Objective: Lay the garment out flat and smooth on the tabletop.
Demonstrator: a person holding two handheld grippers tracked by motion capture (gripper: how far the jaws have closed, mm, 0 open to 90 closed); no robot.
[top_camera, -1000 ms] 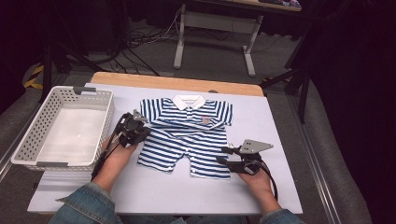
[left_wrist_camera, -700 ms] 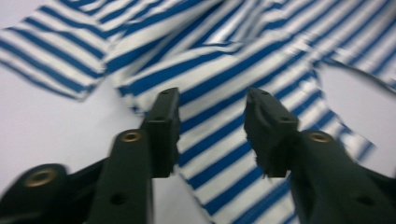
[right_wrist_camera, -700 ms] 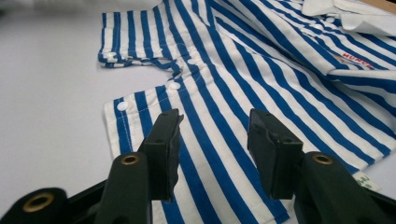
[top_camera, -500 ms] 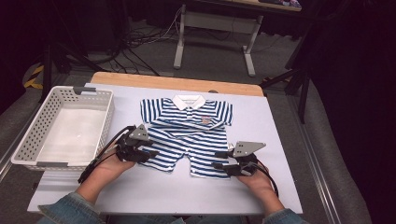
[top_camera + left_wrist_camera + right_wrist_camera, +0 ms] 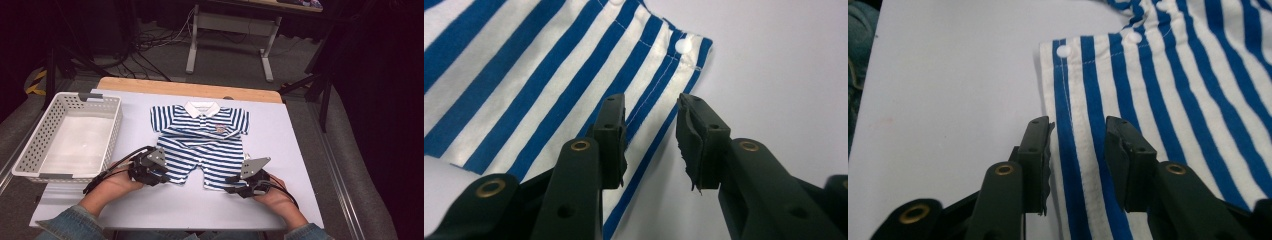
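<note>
Striped romper point(image 5: 202, 145) lay flat mid-desk, collar toward far edge, basket point(image 5: 30, 150) at left edge. I had left tongs point(image 5: 159, 176) at left leg hem, right tongs point(image 5: 234, 188) at right leg hem. Both had just been closing, jaws apart, hem point(image 5: 651, 117) between, not pinched yet. Step looked like grabbing hems for fold. Next: clamp both, lift toward collar. Fingertips hard to make out from above.

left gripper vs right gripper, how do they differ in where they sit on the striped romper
The left gripper sits at the outer edge of one leg of the striped romper; the right gripper sits at the other leg's edge. In the high view the left lies farther up the table. Both have just been closing, jaws apart, straddling the edge.
</note>
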